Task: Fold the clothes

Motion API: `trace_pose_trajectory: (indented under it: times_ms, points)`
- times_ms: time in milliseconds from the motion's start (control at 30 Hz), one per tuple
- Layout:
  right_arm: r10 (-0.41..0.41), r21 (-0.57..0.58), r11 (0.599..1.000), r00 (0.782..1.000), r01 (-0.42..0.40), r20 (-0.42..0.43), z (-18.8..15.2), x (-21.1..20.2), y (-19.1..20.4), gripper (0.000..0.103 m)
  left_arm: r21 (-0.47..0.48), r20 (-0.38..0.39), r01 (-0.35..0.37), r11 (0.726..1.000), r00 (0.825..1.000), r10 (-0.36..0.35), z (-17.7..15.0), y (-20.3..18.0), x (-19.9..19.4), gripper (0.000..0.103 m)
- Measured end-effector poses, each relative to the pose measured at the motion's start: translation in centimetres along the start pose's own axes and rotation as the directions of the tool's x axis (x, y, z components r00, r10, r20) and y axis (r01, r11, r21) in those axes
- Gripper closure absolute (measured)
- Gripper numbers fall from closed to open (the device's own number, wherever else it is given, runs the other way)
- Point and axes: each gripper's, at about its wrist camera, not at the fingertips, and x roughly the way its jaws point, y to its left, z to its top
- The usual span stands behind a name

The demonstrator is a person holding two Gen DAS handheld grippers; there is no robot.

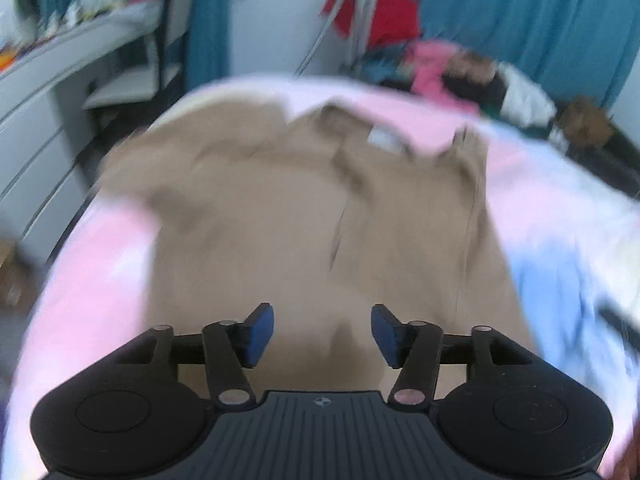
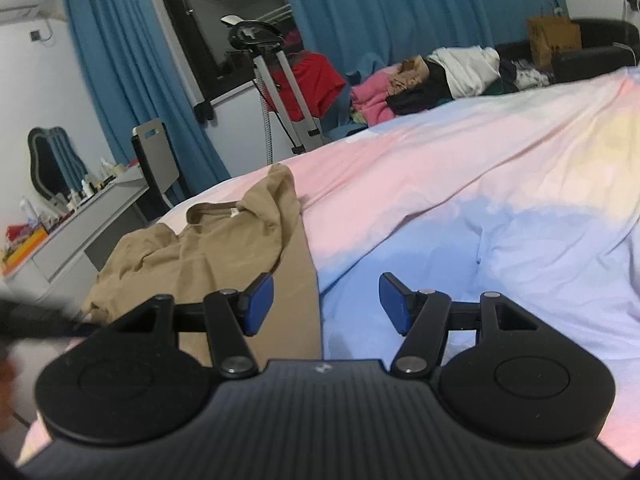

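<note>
Blue-padded left claw (image 1: pixel 322 334) is seen parted and empty above the crumpled tan cotton T-shirt (image 1: pixel 304 216), spread on the pink-and-blue bed cover (image 1: pixel 560 216). Right claw (image 2: pixel 326 305), likewise parted and empty, is held over the shirt's edge; a sleeve should be gripped next.

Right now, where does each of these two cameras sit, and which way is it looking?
Left wrist view: sits on the left gripper, looking steeply down on the crumpled tan cotton T-shirt; only its open jaws show.
Right wrist view: sits on the right gripper, looking low across the pastel pink-and-blue bedspread; open jaws, a dark blur at left.
Shared: the shirt, the bedspread, the blue curtains.
</note>
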Motion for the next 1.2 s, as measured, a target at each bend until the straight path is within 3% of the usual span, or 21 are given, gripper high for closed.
trace_pose_trajectory:
  times_ms: [67, 133, 200, 333, 467, 533, 600, 667, 767, 900, 967, 1100, 1200]
  points:
    - [0.000, -0.016, 1.000, 1.000, 0.000, 0.007, 0.0, -1.3, 0.4, 0.041, -0.065, -0.066, -0.019, 0.998, 0.998, 0.014, -3.6, 2.0, -2.6, 0.029]
    - [-0.002, -0.031, 1.000, 1.000, 0.003, 0.016, 0.0, -2.8, 0.7, 0.041, -0.126, -0.135, -0.039, 0.991, 0.991, 0.022, -7.1, 4.0, -4.7, 0.029]
    - [-0.004, -0.045, 0.999, 1.000, 0.005, 0.025, 0.0, -4.3, 1.1, 0.041, -0.189, -0.211, -0.062, 0.980, 0.977, 0.021, -10.1, 5.9, -5.3, 0.028]
    - [-0.012, 0.000, 1.000, 0.999, 0.012, 0.044, 0.4, -7.9, 0.7, 0.041, -0.214, -0.342, -0.109, 0.971, 0.939, 0.030, -13.7, 7.7, -4.6, 0.029]
    - [-0.045, 0.019, 0.999, 0.995, 0.043, 0.094, 0.9, -11.1, 0.0, 0.041, -0.207, -0.335, -0.079, 0.975, 0.942, 0.005, -14.7, 8.1, -5.1, 0.030]
    - [-0.054, 0.044, 0.998, 0.993, 0.049, 0.103, 0.7, -12.2, -0.6, 0.041, -0.201, -0.326, -0.049, 0.978, 0.945, -0.020, -14.8, 8.0, -5.5, 0.039]
    - [-0.054, 0.077, 0.996, 0.995, 0.048, 0.088, 0.1, -12.9, -1.3, 0.041, -0.180, -0.316, -0.024, 0.983, 0.948, -0.035, -14.9, 7.9, -6.0, 0.068]
    - [-0.053, 0.101, 0.994, 0.996, 0.046, 0.067, -0.4, -13.4, -1.8, 0.041, -0.152, -0.314, 0.014, 0.988, 0.947, -0.062, -14.9, 7.7, -6.7, 0.089]
    - [-0.051, 0.104, 0.993, 0.998, 0.048, 0.033, -0.9, -13.5, -1.9, 0.041, -0.079, -0.303, 0.069, 0.994, 0.949, -0.090, -14.6, 7.3, -8.2, 0.101]
    - [-0.039, 0.092, 0.995, 0.999, 0.035, 0.032, -1.0, -13.6, -1.5, 0.041, -0.026, -0.309, 0.040, 0.999, 0.950, -0.047, -14.0, 8.6, -10.8, 0.101]
    - [-0.034, 0.079, 0.996, 0.999, 0.031, 0.039, -0.9, -13.7, -1.2, 0.041, 0.004, -0.317, -0.014, 1.000, 0.948, 0.014, -13.7, 9.8, -11.9, 0.101]
    - [-0.023, 0.080, 0.997, 0.999, 0.020, 0.034, -1.0, -13.7, -1.2, 0.041, 0.019, -0.363, -0.118, 0.993, 0.925, 0.117, -12.9, 11.9, -11.8, 0.101]
    - [-0.013, 0.071, 0.997, 0.999, 0.011, 0.029, -1.0, -13.8, -0.9, 0.041, 0.064, -0.355, -0.134, 0.989, 0.923, 0.148, -12.6, 10.9, -12.2, 0.100]
